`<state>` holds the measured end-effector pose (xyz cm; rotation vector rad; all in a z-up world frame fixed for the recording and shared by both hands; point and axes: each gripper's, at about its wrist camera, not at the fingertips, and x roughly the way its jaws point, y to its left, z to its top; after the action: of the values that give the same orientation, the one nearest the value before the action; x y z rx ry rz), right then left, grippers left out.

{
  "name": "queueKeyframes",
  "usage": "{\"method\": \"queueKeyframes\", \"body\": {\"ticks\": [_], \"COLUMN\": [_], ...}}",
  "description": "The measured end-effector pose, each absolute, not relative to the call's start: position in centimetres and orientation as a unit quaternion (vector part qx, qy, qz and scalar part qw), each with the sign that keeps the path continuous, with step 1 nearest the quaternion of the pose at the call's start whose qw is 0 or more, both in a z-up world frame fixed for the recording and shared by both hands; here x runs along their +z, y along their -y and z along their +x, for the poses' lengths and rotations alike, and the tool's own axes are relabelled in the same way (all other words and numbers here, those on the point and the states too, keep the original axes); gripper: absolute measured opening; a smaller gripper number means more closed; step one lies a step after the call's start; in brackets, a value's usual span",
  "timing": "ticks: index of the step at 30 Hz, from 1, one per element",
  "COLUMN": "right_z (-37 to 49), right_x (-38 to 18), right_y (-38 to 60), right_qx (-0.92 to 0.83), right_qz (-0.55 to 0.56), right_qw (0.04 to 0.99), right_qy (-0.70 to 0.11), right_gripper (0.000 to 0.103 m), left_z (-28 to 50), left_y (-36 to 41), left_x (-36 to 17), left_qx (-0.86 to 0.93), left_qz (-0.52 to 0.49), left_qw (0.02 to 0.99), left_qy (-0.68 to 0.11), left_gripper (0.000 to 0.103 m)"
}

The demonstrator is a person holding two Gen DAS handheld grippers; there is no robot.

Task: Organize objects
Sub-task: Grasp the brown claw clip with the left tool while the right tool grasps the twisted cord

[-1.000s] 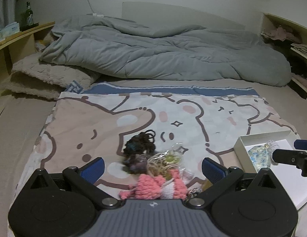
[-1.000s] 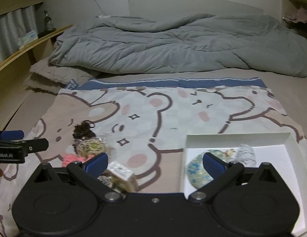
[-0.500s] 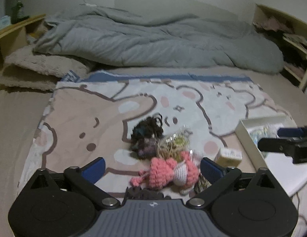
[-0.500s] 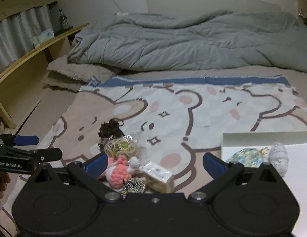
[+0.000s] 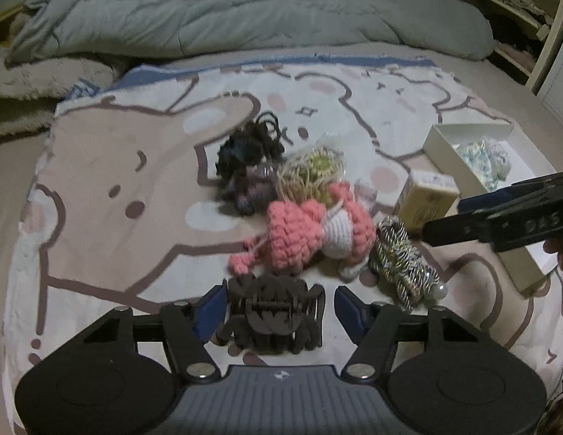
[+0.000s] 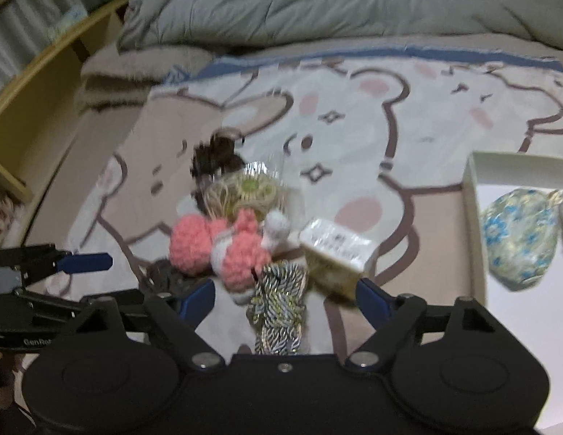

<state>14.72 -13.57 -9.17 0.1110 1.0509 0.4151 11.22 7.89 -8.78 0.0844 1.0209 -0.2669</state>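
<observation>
A heap of small things lies on the bear-print blanket (image 5: 136,188): a pink crochet doll (image 5: 310,232), a bagged straw-coloured bundle (image 5: 314,170), dark hair ties (image 5: 245,152), a striped scrunchie (image 5: 401,264) and a small cream box (image 5: 426,199). My left gripper (image 5: 276,308) is open with a dark claw hair clip (image 5: 274,315) between its fingers. My right gripper (image 6: 285,299) is open over the striped scrunchie (image 6: 281,301), beside the doll (image 6: 223,250) and the cream box (image 6: 336,253). A white box (image 6: 473,224) at the right holds a floral pouch (image 6: 517,232).
A grey duvet (image 5: 245,11) is piled at the far end of the bed. A wooden shelf (image 6: 45,72) runs along the left, and open shelving (image 5: 528,11) stands at the far right. The right gripper's finger (image 5: 499,217) crosses the left wrist view.
Both grippers have moved forward and down toward the heap. The left one now has the claw clip between its fingers, narrower than before. The right one has shifted left over the striped scrunchie.
</observation>
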Motion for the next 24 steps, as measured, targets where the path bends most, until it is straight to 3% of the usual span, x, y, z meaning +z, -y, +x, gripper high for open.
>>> {"method": "queueKeyframes", "body": {"ticks": [4,11,24], "right_z": [14.9,15.3,15.7], "right_x": [-11.0,-13.8,-15.3], "right_y": [12.1,10.5,10.1], "right_qx": [0.193,0.182,0.184], "right_qz": [0.033,0.009,-0.004], "right_qw": [0.834,0.823,0.815], "right_qy": [-0.515,-0.539,-0.549], "right_gripper": [0.075,0.074,0.064], "left_z": [11.7,12.3,13.0], "left_y": [-7.5,-6.8,-7.7], "left_x": [-9.9,-11.7,-11.6], "left_qx": [-0.131,-0.135,-0.126], "left_qz": [0.044,0.073,0.045], "left_qw": [0.855,0.846,0.852], "left_qy": [-0.5,-0.511,-0.506], "left_gripper": [0.061,0.06,0.043]}}
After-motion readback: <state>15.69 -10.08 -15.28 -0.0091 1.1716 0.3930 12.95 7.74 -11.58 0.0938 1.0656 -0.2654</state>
